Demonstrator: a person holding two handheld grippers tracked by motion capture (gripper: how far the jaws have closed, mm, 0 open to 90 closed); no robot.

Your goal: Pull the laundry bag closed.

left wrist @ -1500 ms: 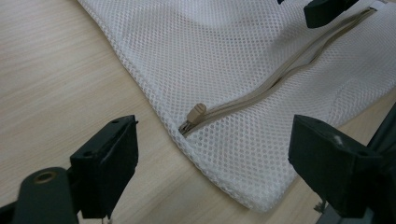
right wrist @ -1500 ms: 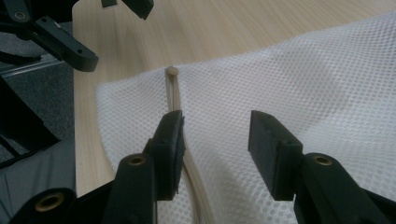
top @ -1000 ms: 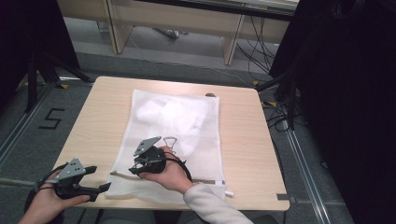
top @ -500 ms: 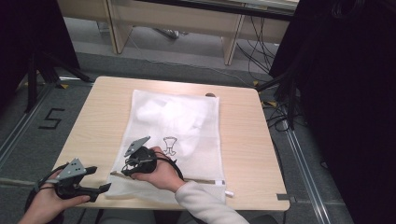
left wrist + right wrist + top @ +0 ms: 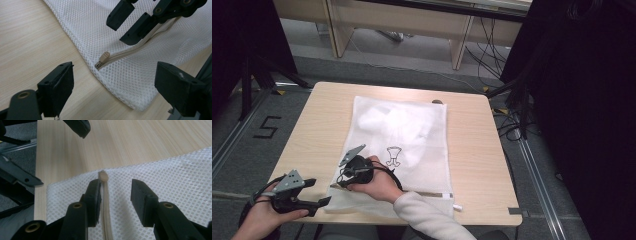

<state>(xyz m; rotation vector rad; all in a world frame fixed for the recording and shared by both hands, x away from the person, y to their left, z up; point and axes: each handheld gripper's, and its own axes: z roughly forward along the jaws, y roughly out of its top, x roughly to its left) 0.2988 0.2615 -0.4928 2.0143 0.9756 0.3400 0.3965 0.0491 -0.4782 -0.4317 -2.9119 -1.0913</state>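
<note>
At the table's (image 5: pixel 492 150) near-left corner lies my mesh bag (image 5: pixel 412 140), soft and limp. Both my right gripper (image 5: pixel 115 195) and left gripper (image 5: pixel 113 92) are parted, empty. I judge the small zipper pull (image 5: pixel 103 58) the best hold.

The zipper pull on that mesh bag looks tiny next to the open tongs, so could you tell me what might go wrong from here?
1. The right tongs straddle the zipper track behind the zipper pull; closing now would likely pinch mesh or track, not the pull.
2. The mesh bag lies loose on the table, with the left tongs open and holding nothing, so a tug could drag the whole bag.
</note>
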